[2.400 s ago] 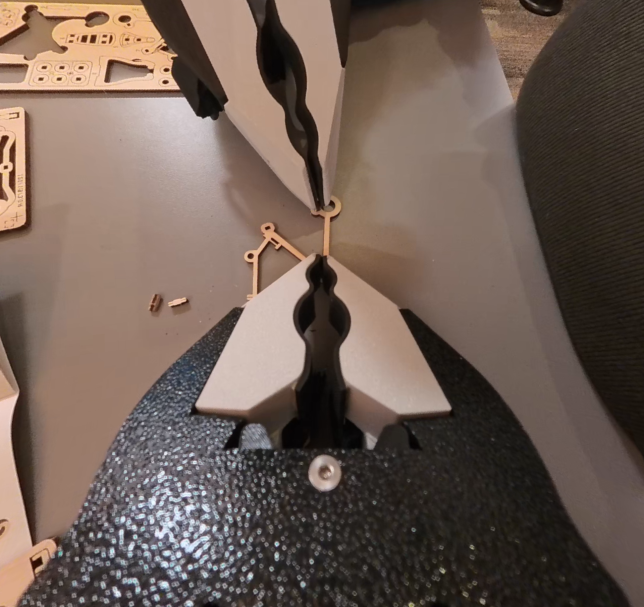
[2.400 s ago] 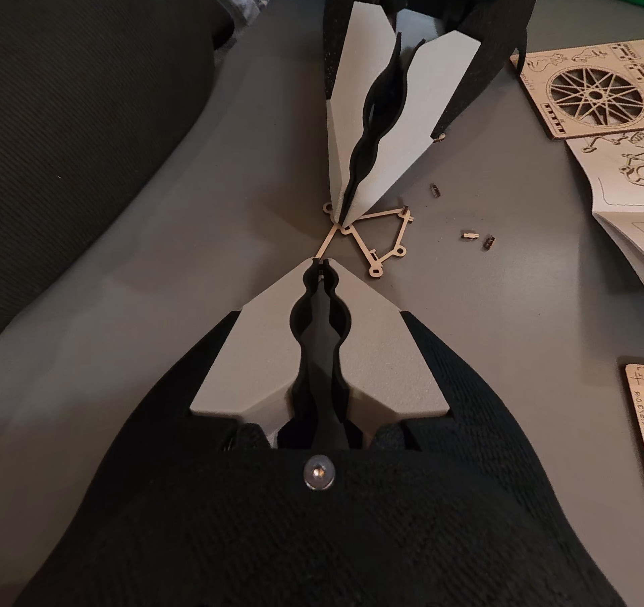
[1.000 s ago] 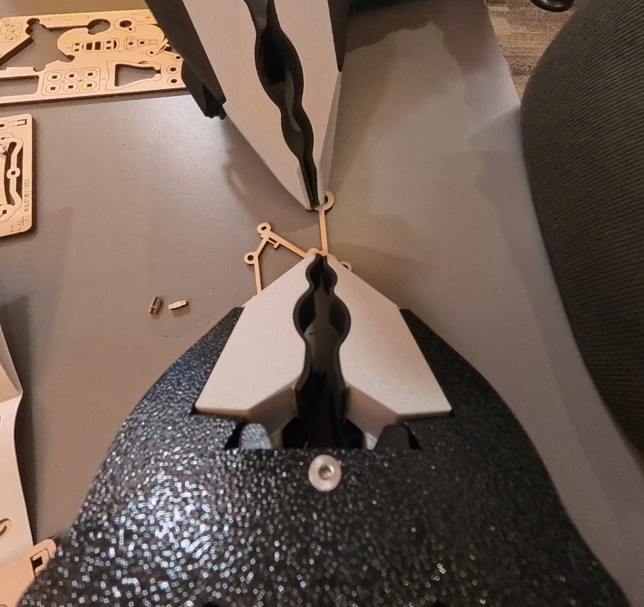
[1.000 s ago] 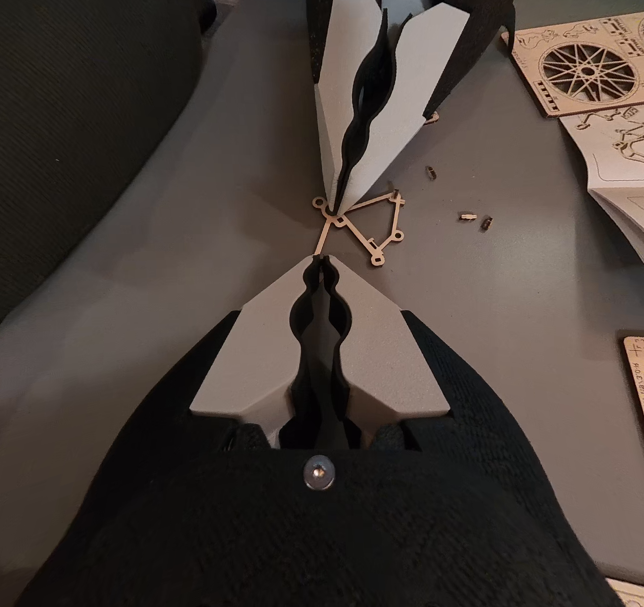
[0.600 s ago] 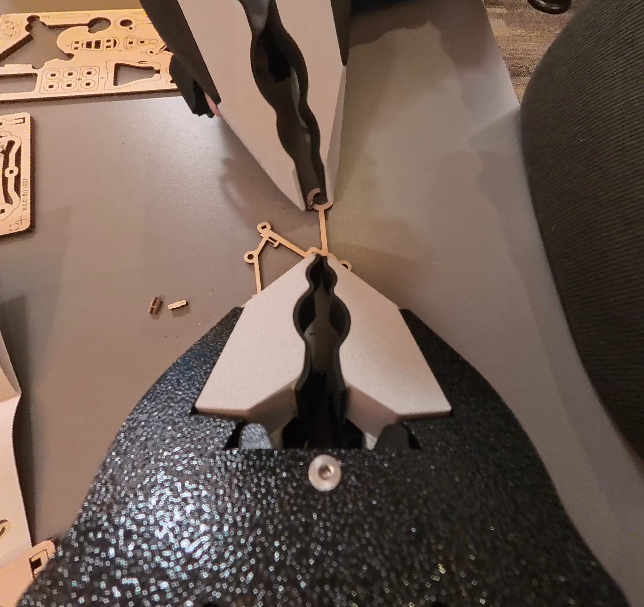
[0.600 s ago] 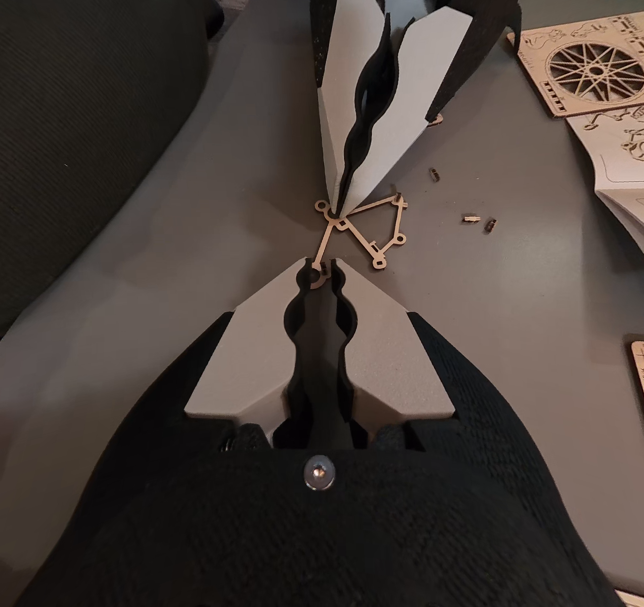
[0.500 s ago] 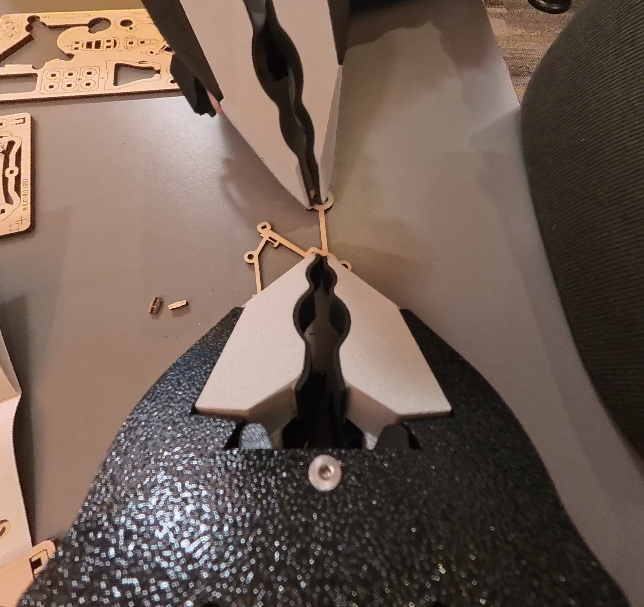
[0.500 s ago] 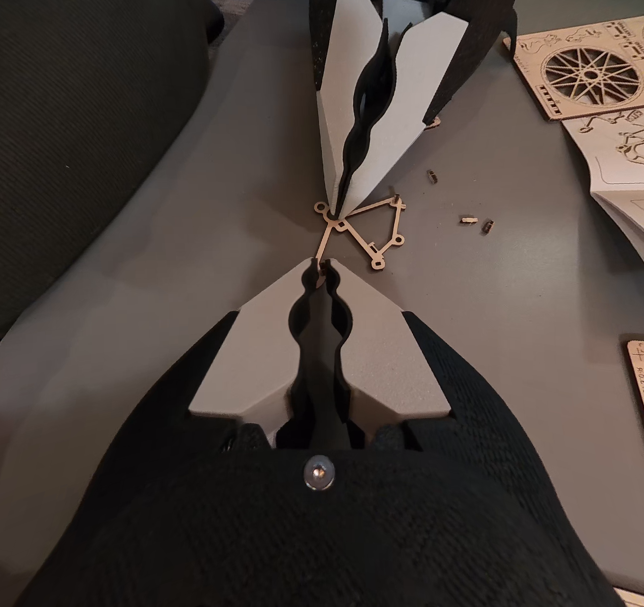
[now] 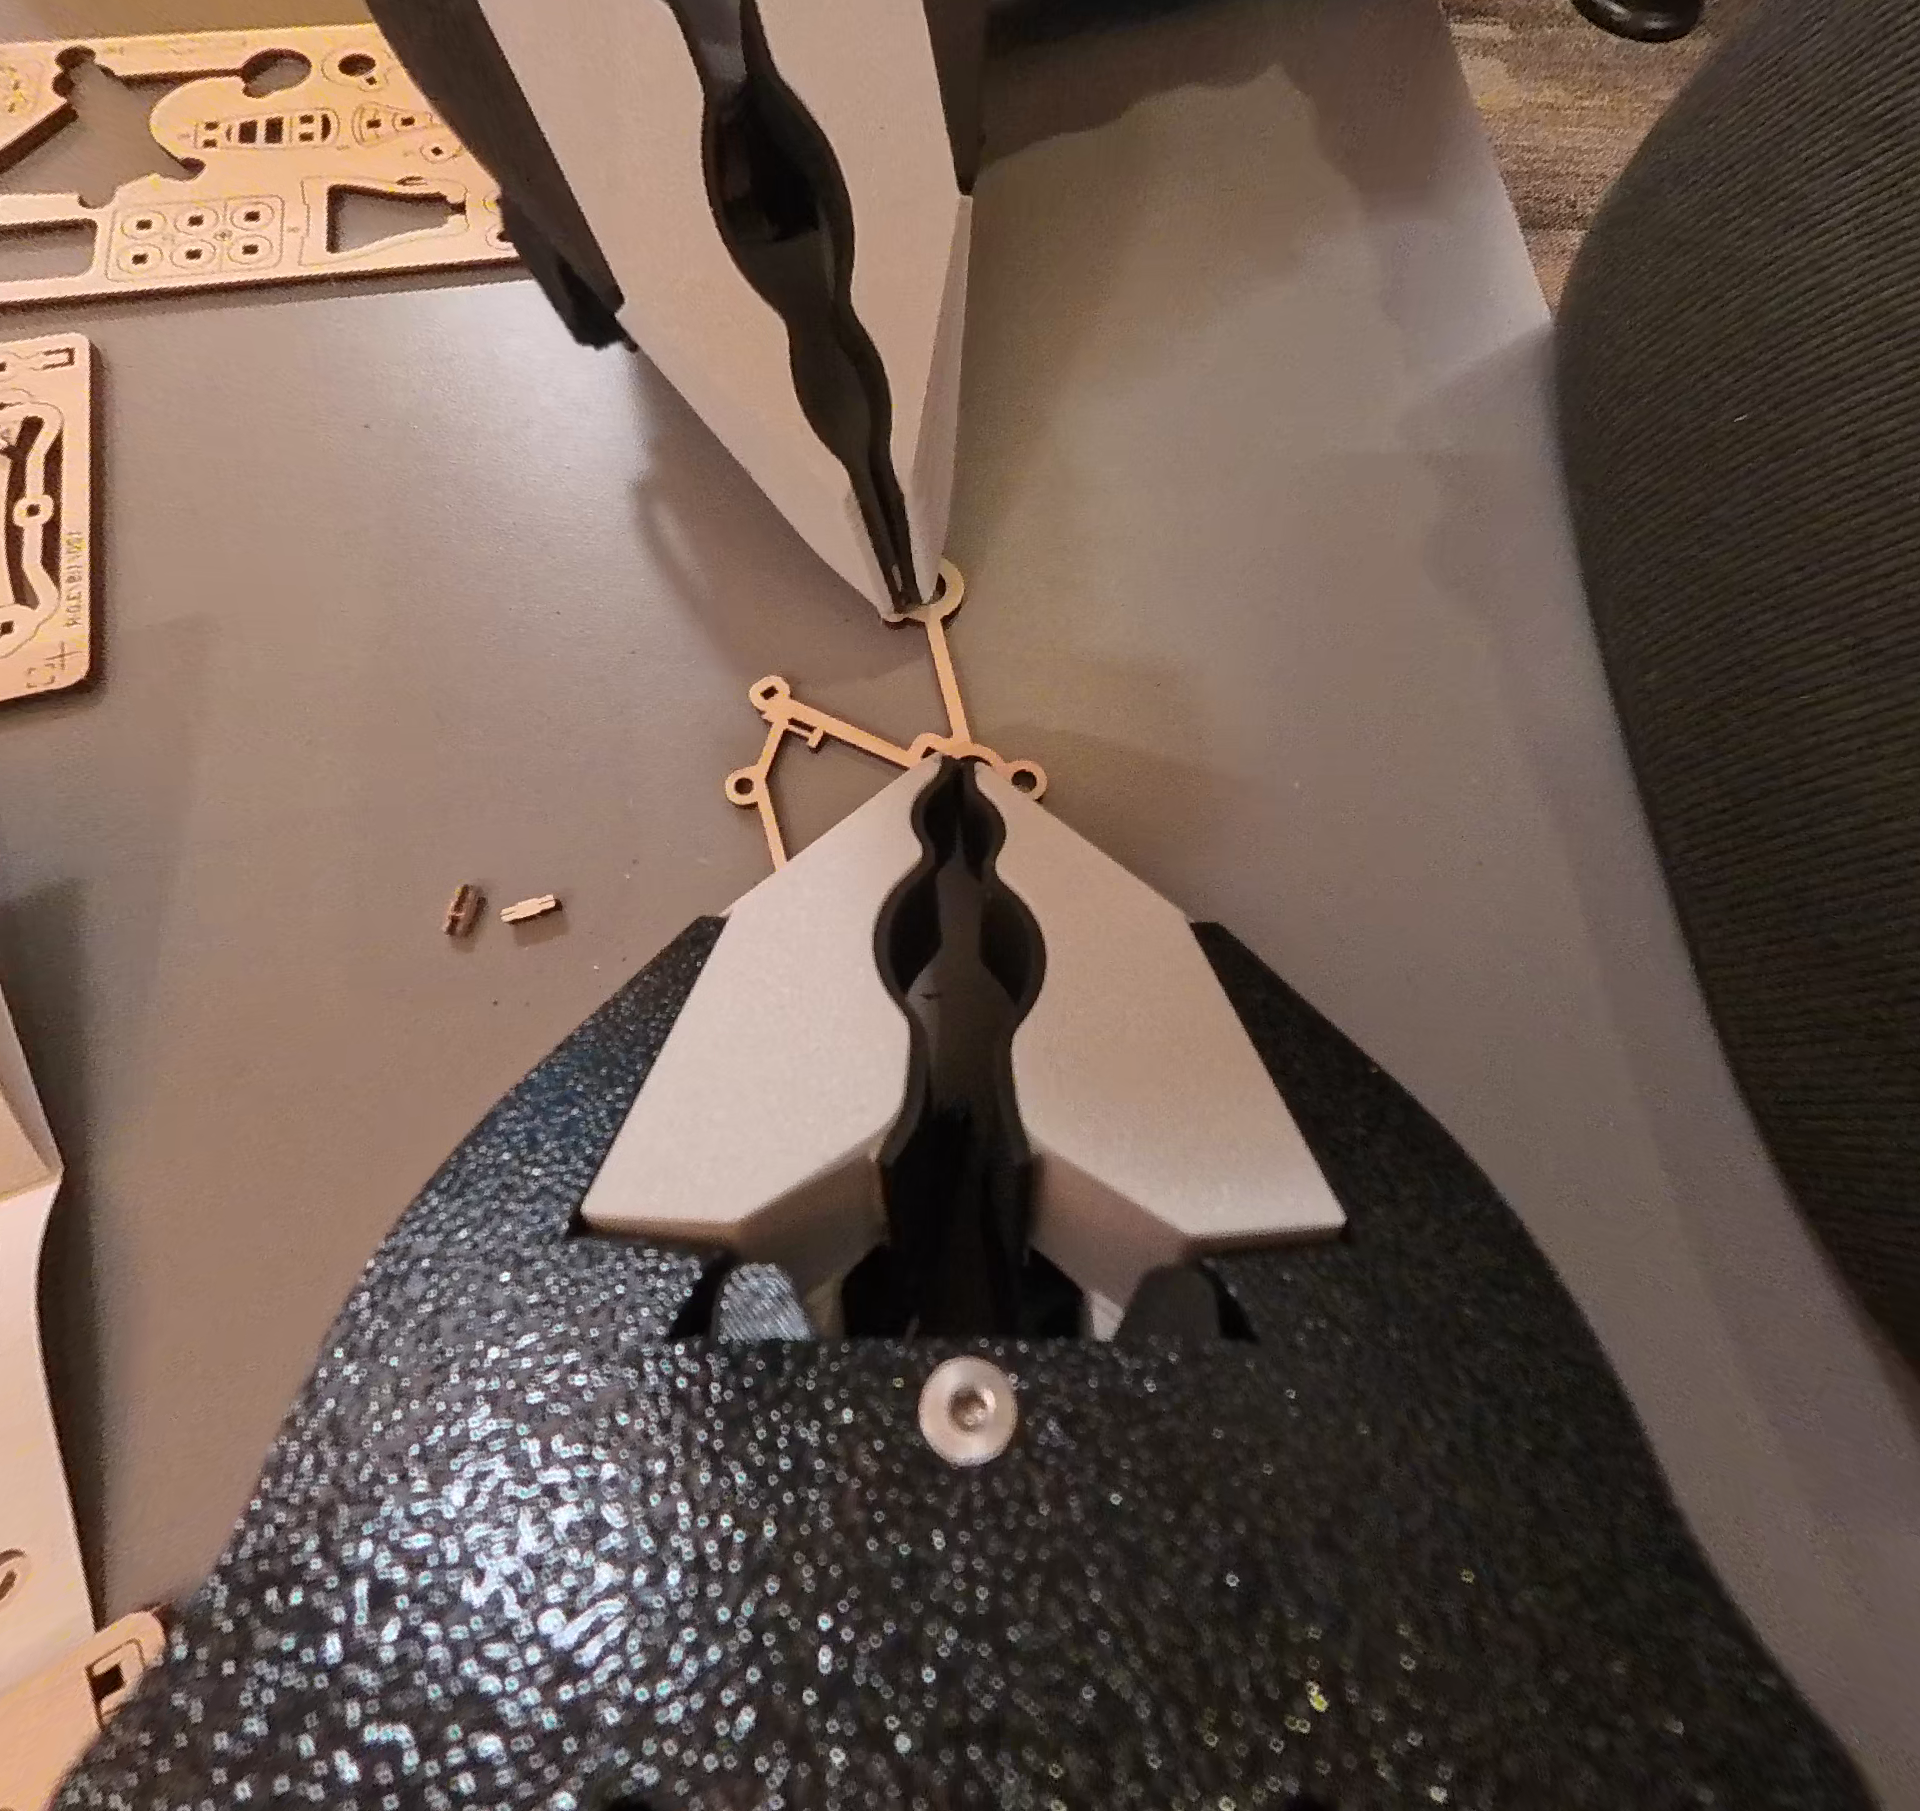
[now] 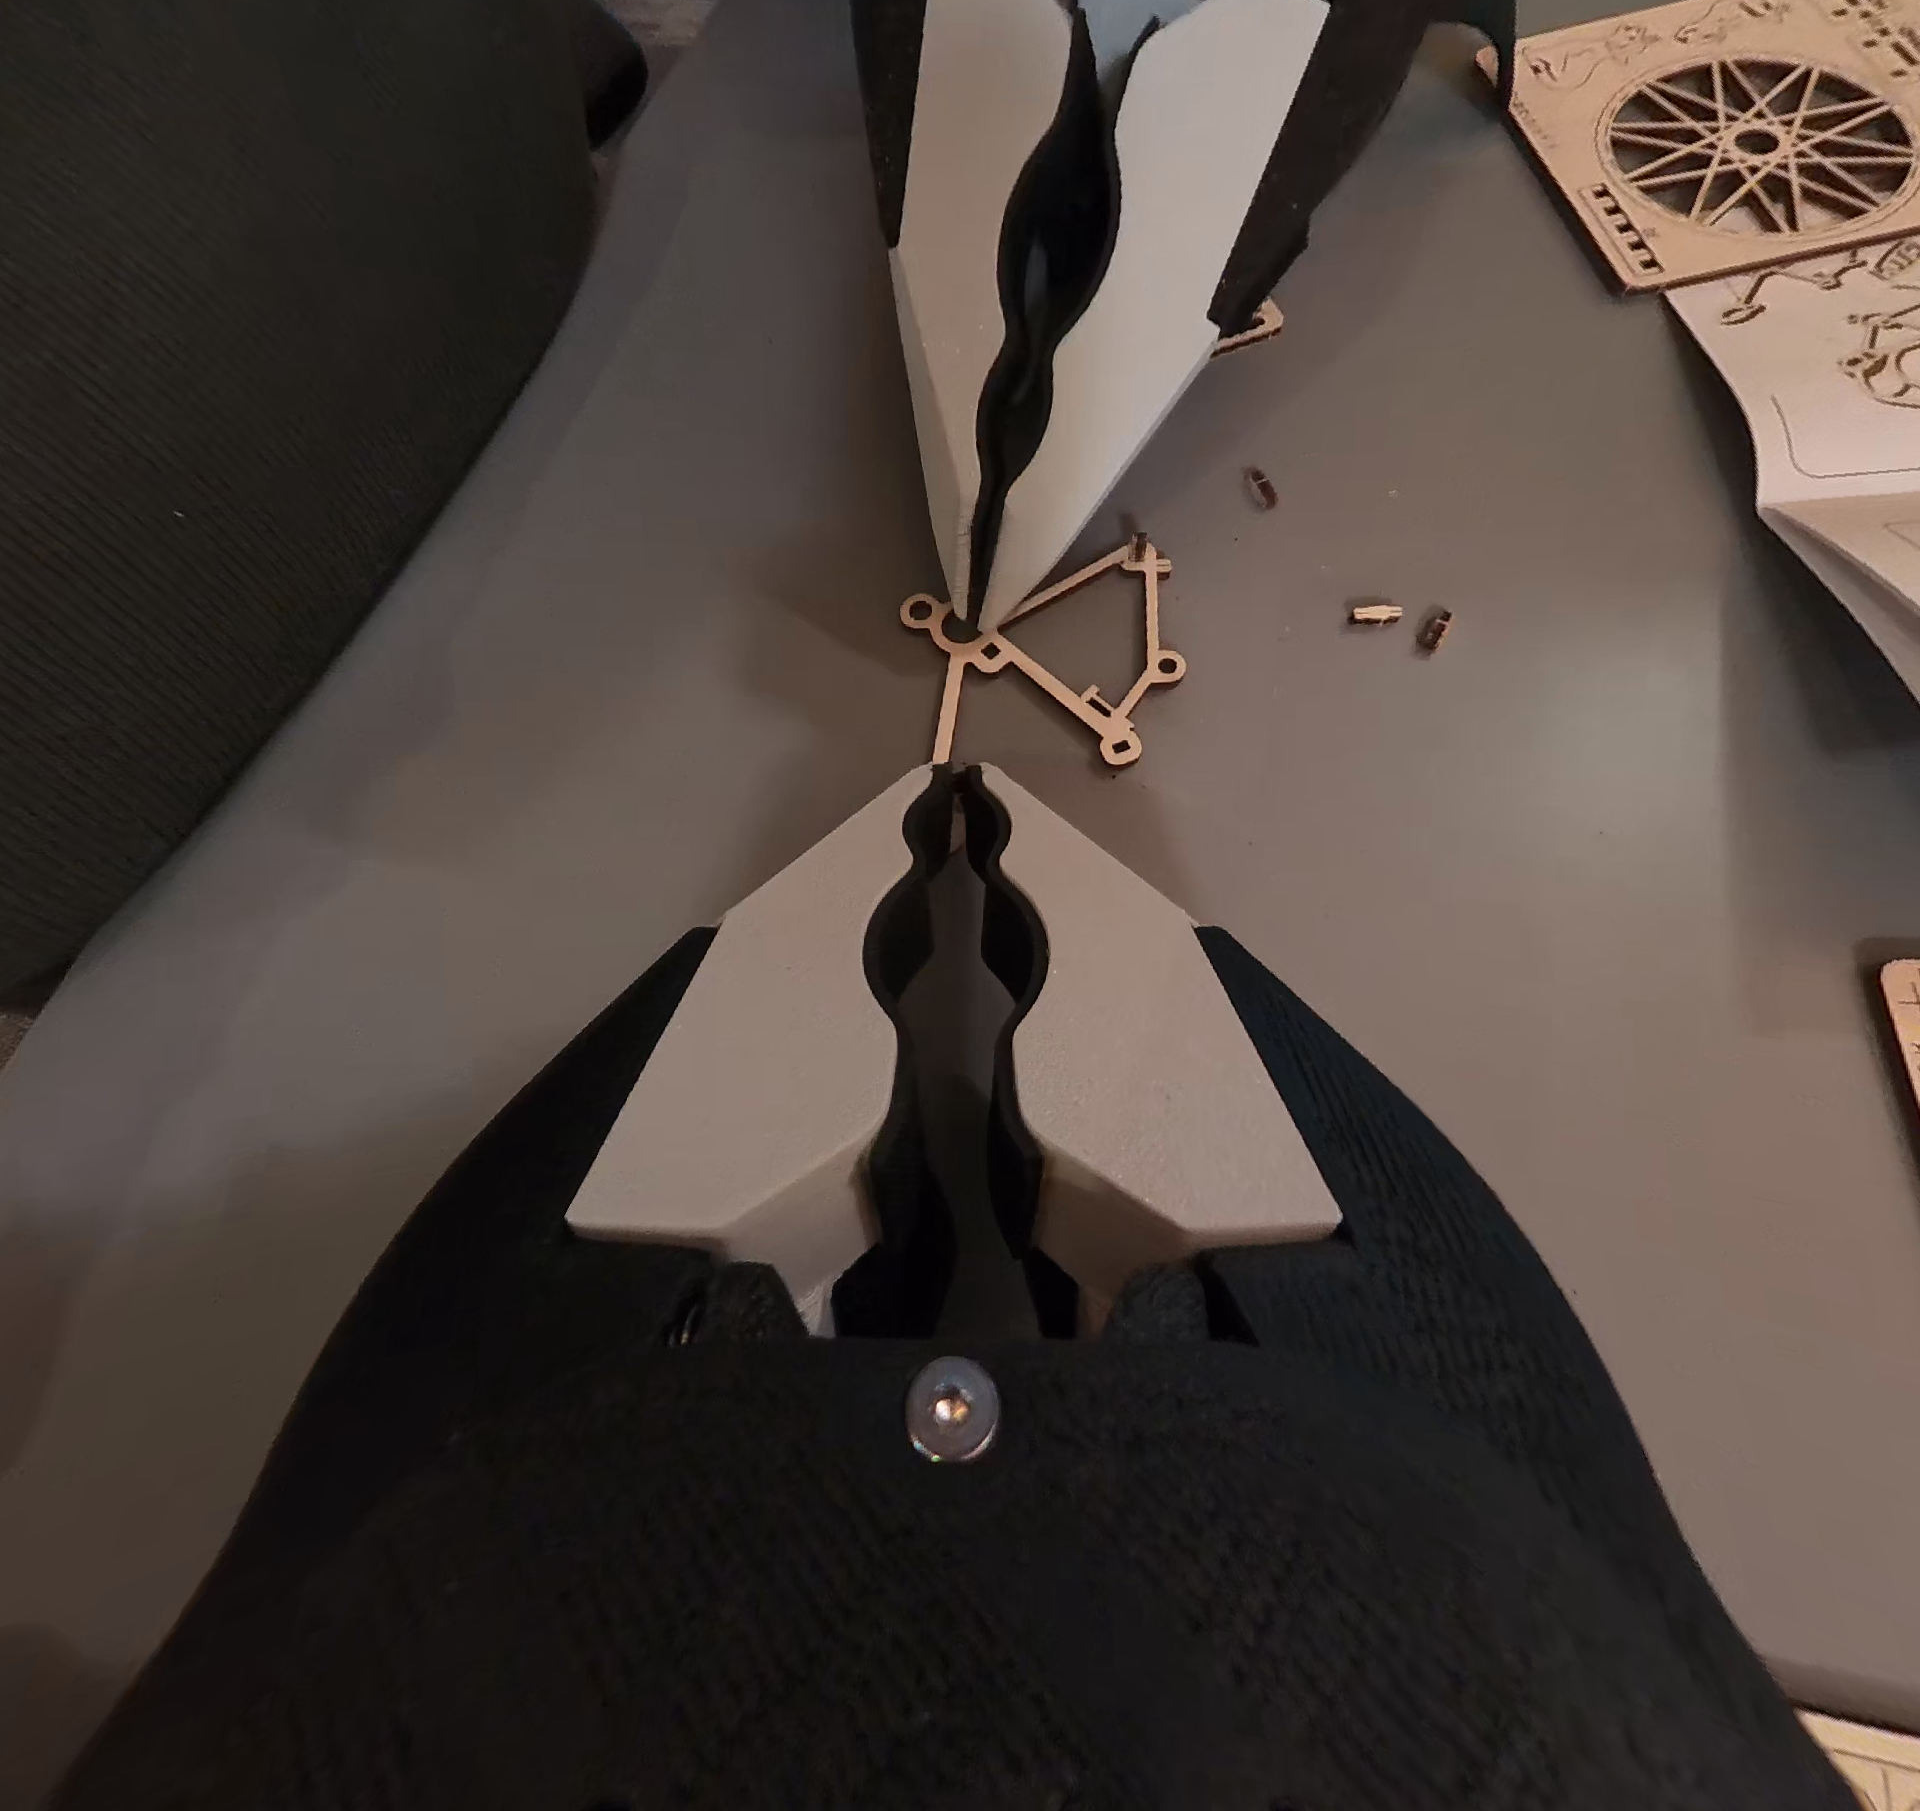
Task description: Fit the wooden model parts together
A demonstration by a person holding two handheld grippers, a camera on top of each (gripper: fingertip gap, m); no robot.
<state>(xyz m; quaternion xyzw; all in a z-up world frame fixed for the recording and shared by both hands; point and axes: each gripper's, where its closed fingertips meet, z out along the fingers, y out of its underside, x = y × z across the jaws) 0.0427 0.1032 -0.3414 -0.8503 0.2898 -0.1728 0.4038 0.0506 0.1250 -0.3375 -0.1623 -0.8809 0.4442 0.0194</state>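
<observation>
A thin wooden frame [image 9: 857, 736] lies flat on the grey table [image 9: 312, 618]. A thin wooden arm [image 9: 947, 667] runs from the frame's large ring to a small ring end. My left gripper [image 9: 958, 767] is shut, and its tips rest on the frame's large ring; it also shows in the right wrist view [image 10: 971, 618]. My right gripper [image 10: 956, 774] is shut on the arm's ring end. The left wrist view shows its tips [image 9: 902, 603] on that ring. The frame [image 10: 1049, 691] and arm [image 10: 947, 711] lie between the two grippers.
Small loose wooden pegs [image 9: 530, 904] [image 10: 1374, 613] lie beside the frame. Punched plywood sheets [image 9: 239, 172] [image 10: 1756, 140] and a paper booklet [image 10: 1870, 390] lie at the table's far parts. A dark upholstered chair [image 9: 1766, 618] borders the table edge. Less than 4 cm separates the two grippers' tips.
My right gripper's jaws opened a little around the arm's ring end and closed on it again. The left gripper stayed shut on the frame's ring. The frame barely moved.
</observation>
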